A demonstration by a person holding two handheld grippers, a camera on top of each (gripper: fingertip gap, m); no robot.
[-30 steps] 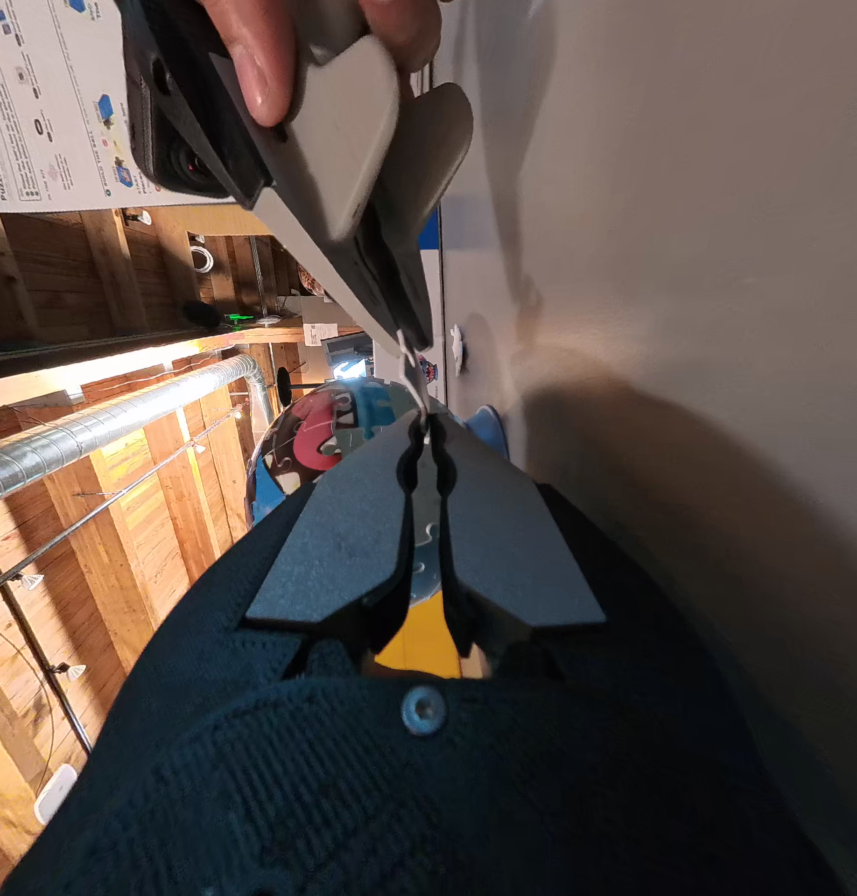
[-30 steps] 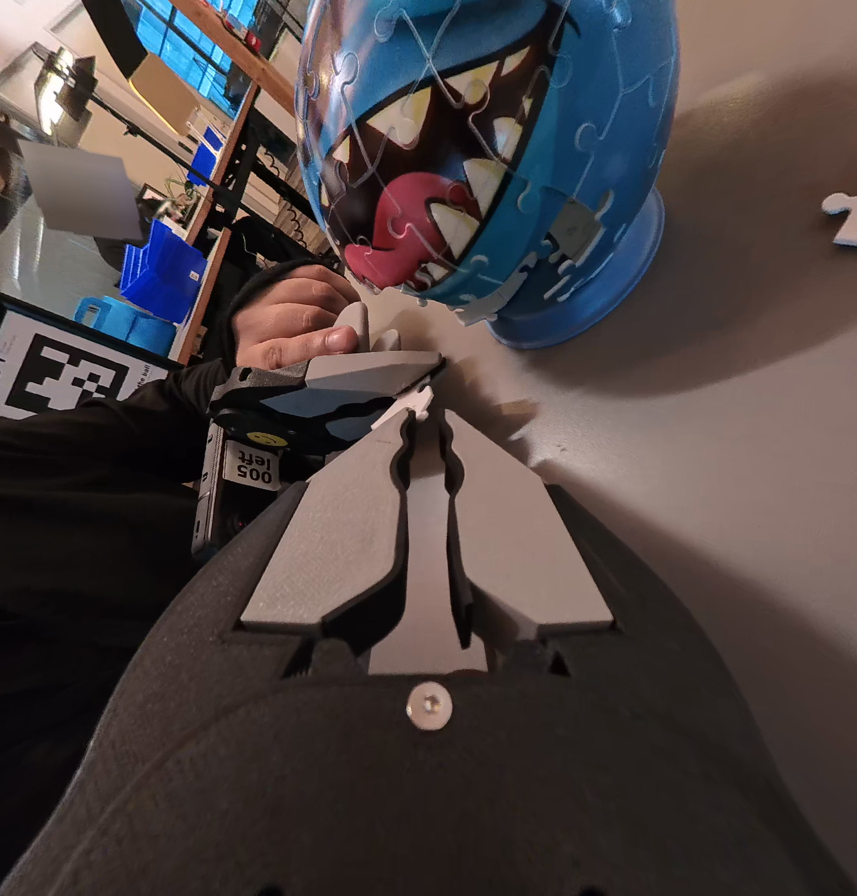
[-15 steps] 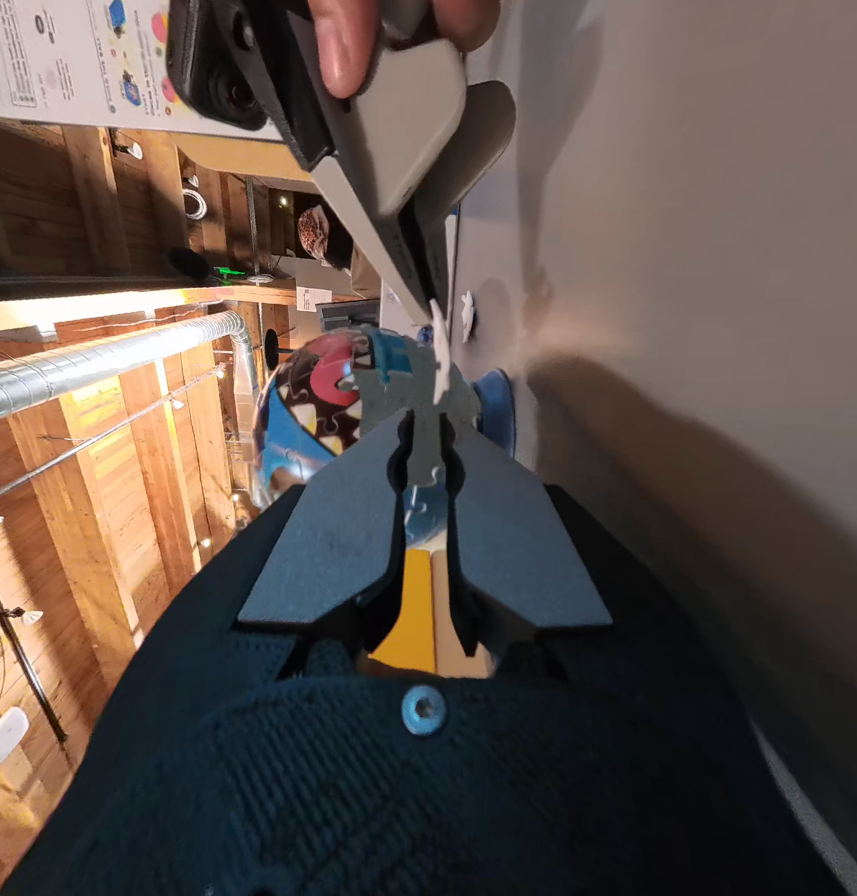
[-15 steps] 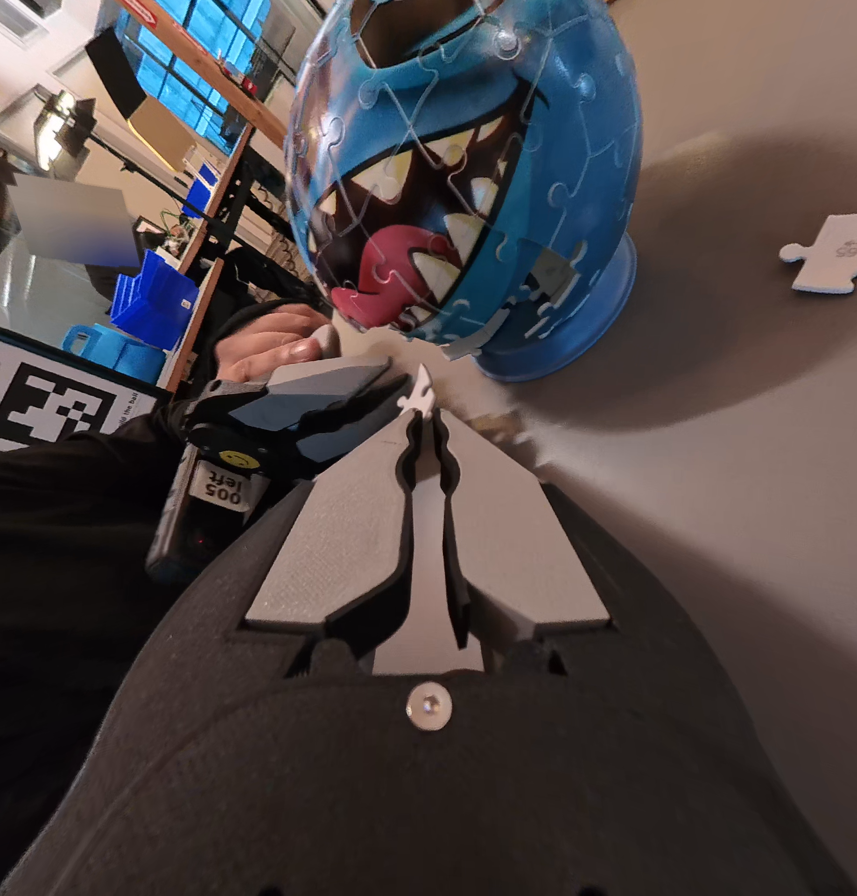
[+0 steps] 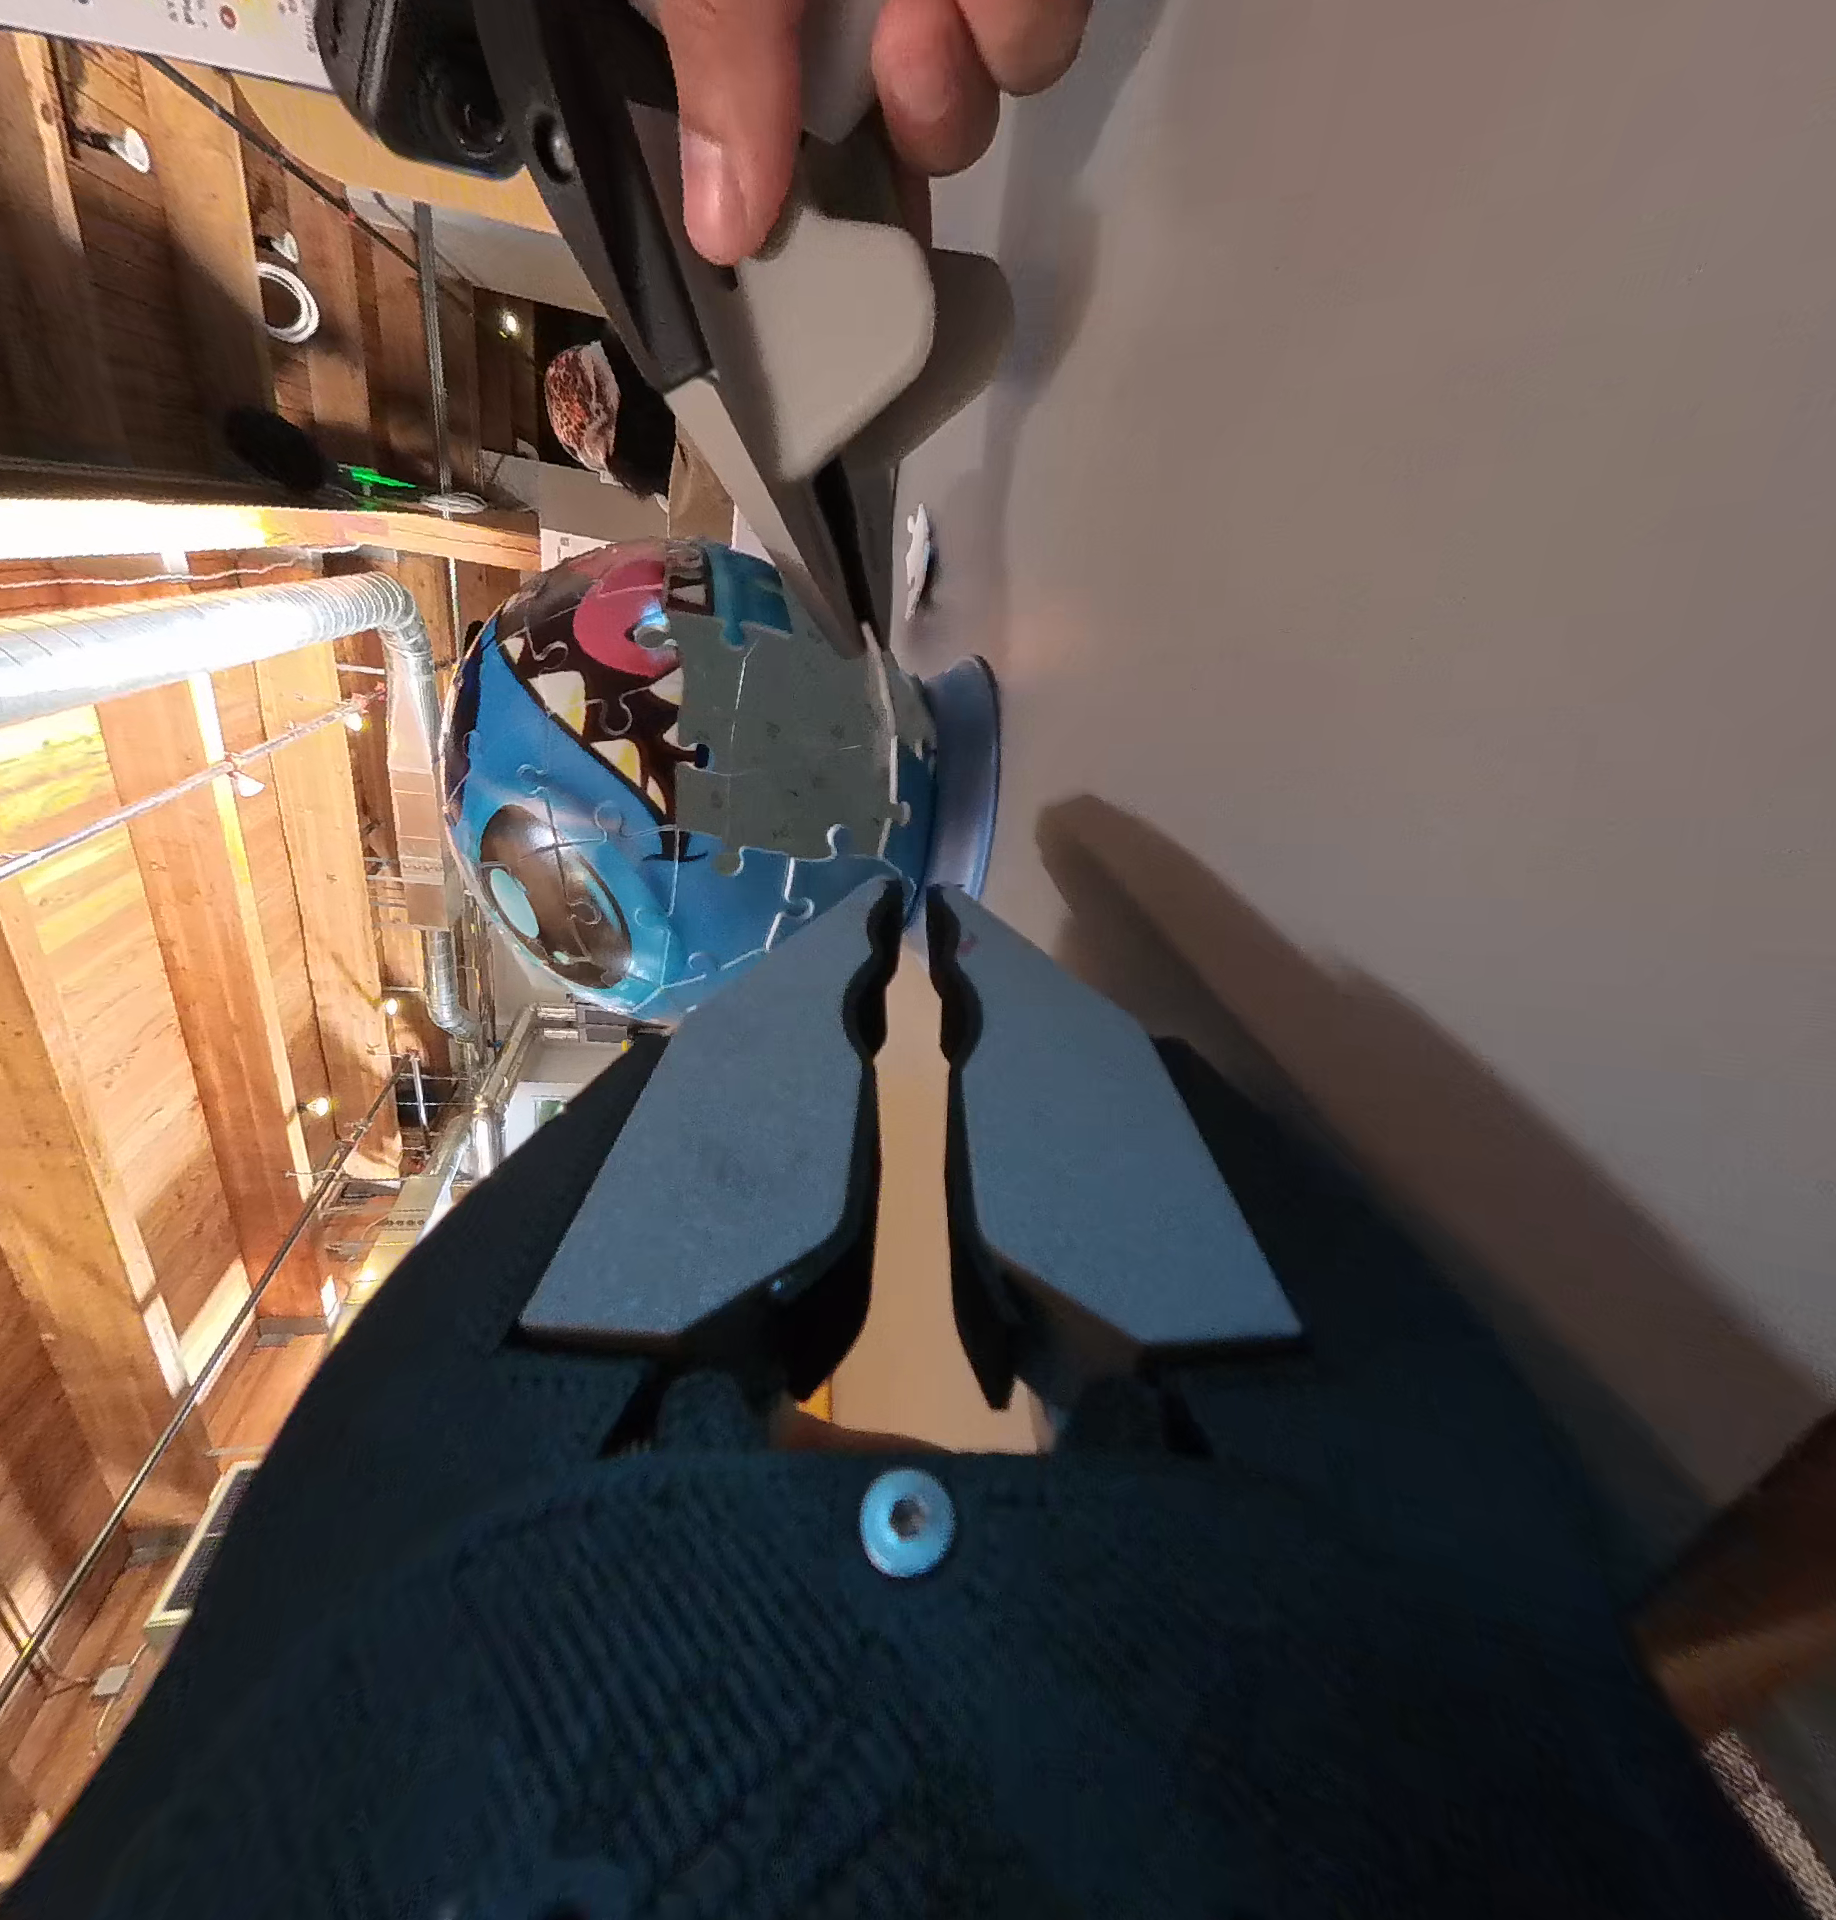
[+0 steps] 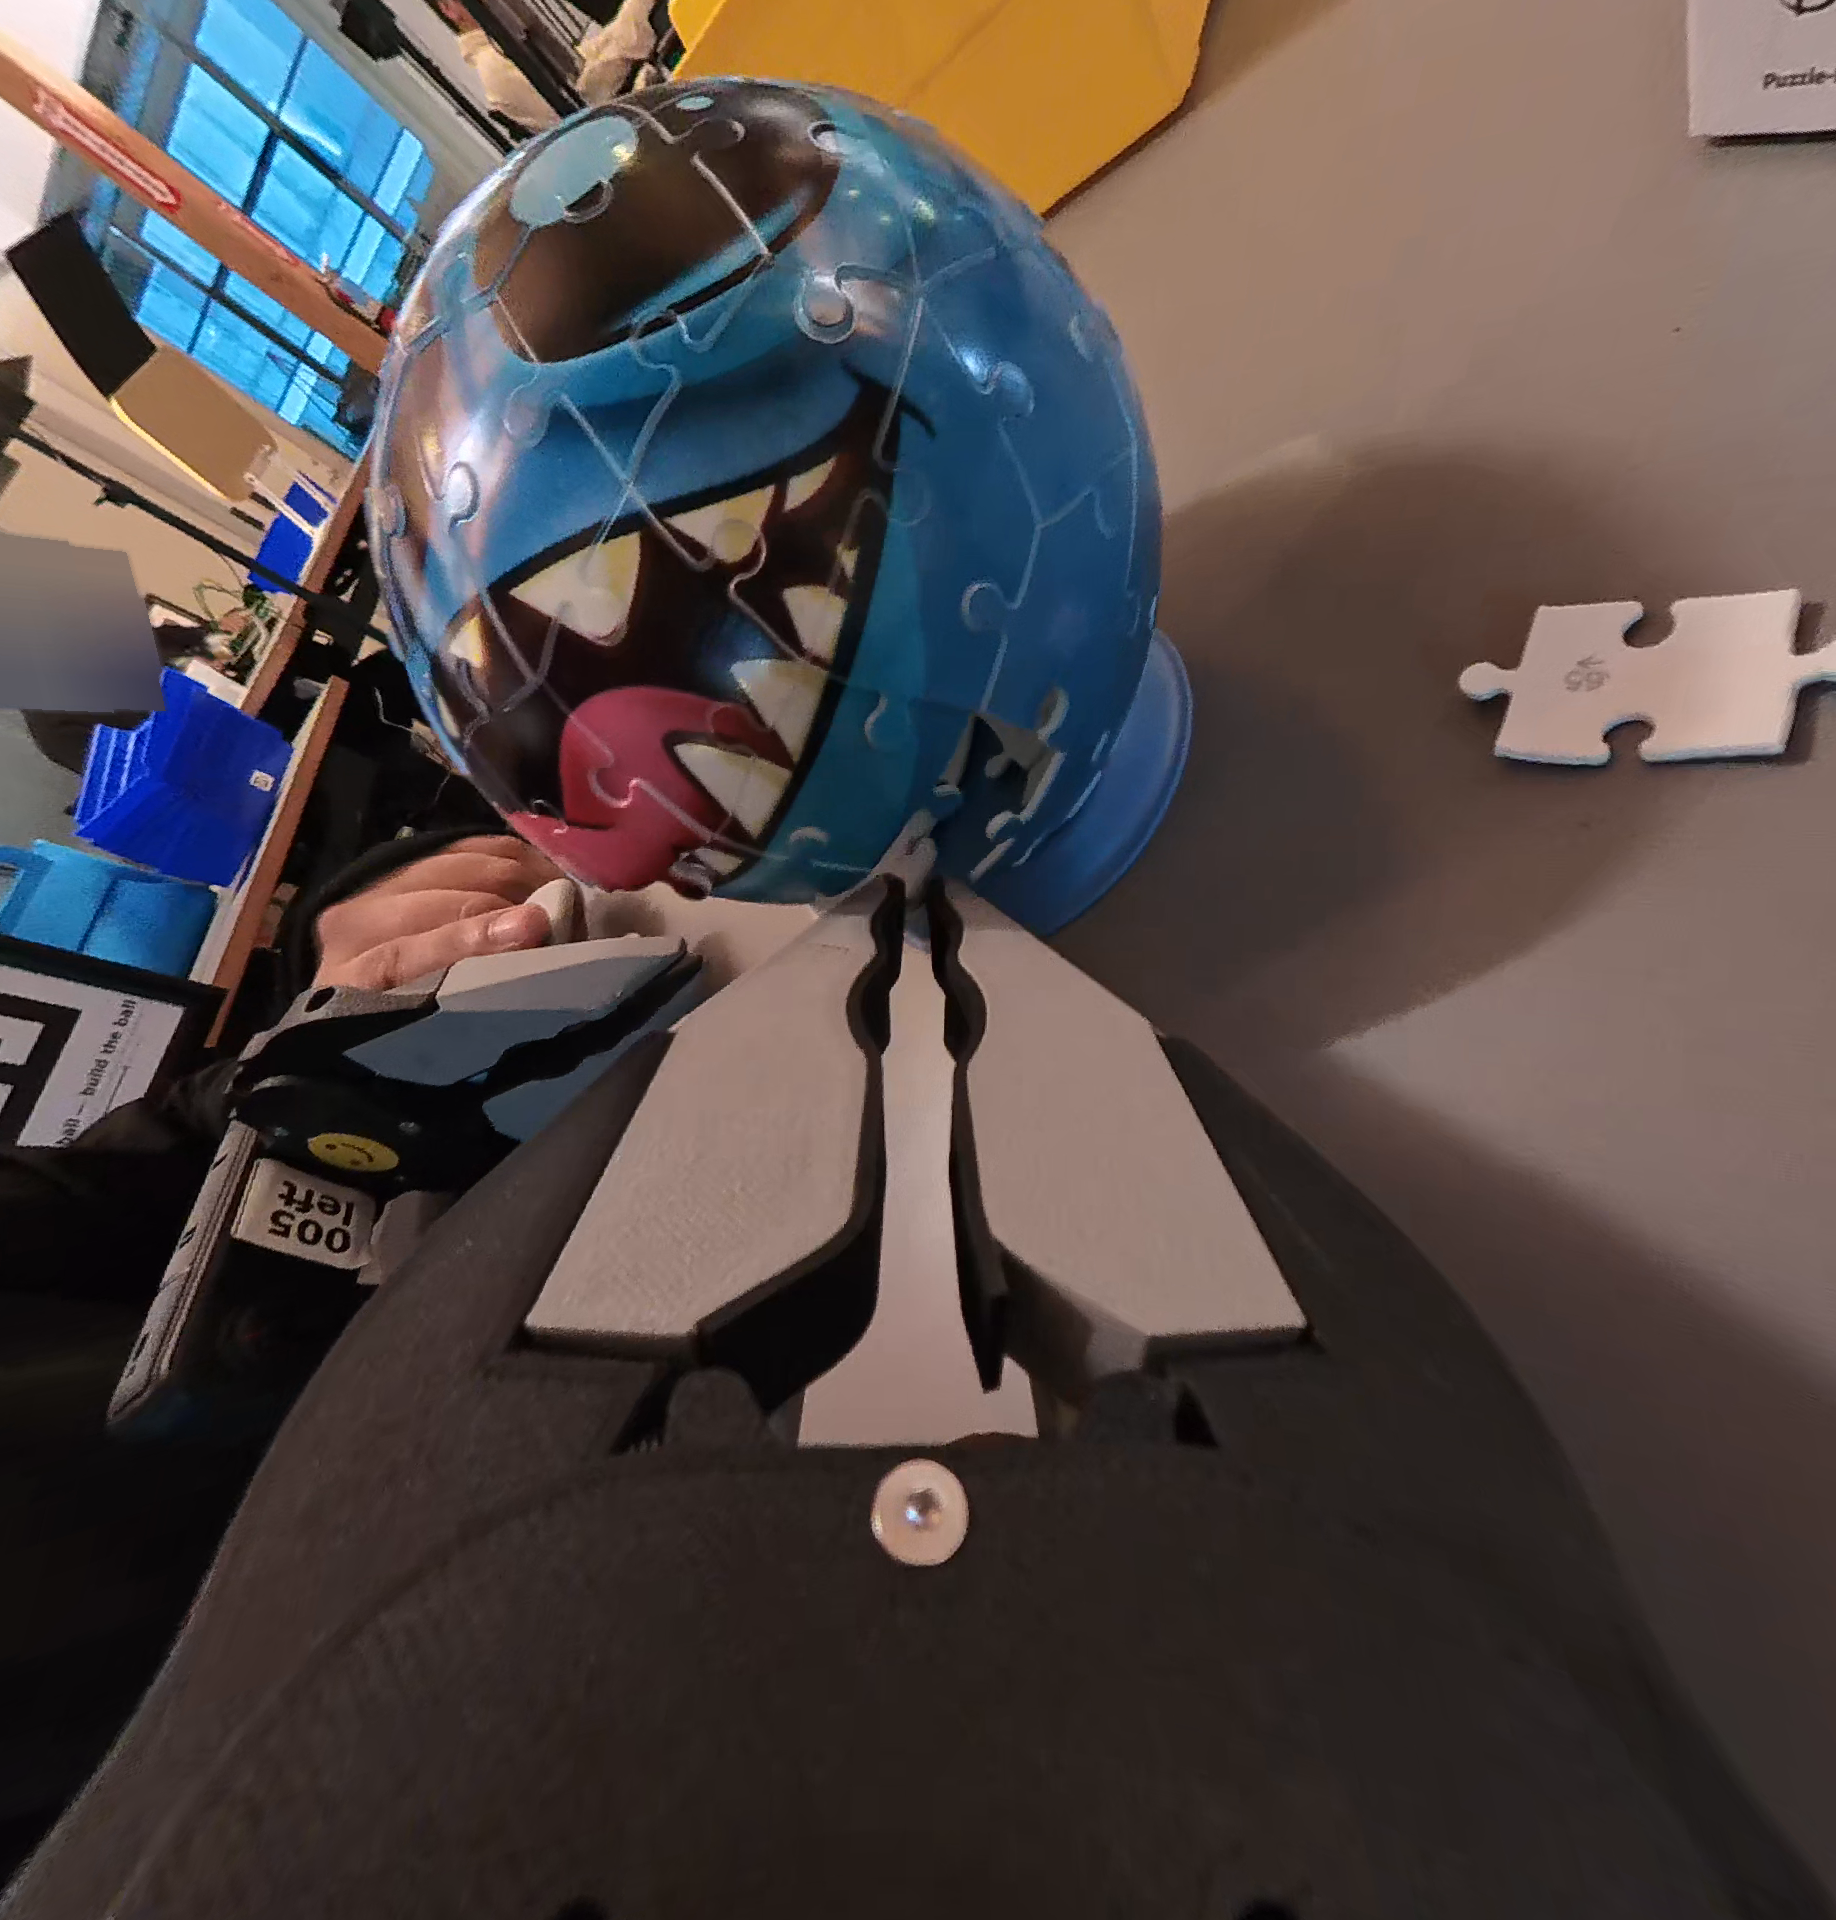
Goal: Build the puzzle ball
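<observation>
Centre-left of the right wrist view, we log the left gripper (image 6: 675, 982): matte grey, parted slightly, grasping nothing. The ball (image 6: 768, 520), glossy blue interlocked curved pieces, sits upper centre on a round blue stand (image 6: 1132, 821). The right gripper (image 6: 916, 902) pinches a thin white piece (image 5: 878, 675) at the ball's open patch. A flat loose piece (image 6: 1662, 686) lies right on the smooth grey table (image 6: 1516, 1039).
</observation>
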